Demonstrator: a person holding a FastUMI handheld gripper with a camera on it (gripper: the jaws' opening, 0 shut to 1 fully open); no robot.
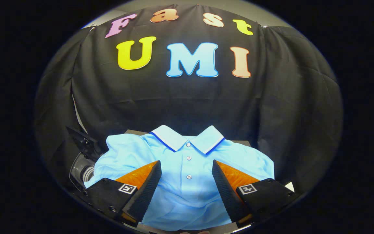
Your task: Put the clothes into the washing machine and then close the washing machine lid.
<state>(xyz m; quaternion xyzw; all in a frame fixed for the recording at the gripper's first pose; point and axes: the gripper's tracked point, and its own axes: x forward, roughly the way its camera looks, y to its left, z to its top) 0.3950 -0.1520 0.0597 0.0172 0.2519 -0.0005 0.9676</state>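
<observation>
Gripper (186, 169): two black fingers with ribbed inner pads and orange backs, spread wide, pinching nothing. One fingertip (156, 167) stands at about 10 o'clock from the lowest shirt button, the other at about 2 o'clock from it. Each finger carries a small square marker on its base.

Between and under the fingers: light blue polo shirt (187, 195), lying front up, placket running straight ahead through the gap. Whether the fingers touch the cloth, cannot tell.

Just beyond the tips, at 12 o'clock: more placket buttons, then the collar (187, 138), white-blue with a dark blue edge stripe, spread open to both sides.

At 9 o'clock from the shirt, touching its sleeve edge: washing machine (82, 170), partly covered by the shirt, a dark round opening with a pale rim. Above it, at 10 o'clock, the dark lid (81, 141) stands raised and tilted.

Behind the collar a dark flat surface (135, 132) shows as a thin strip. Farthest: black cloth wall (187, 100), hanging in folds.
</observation>
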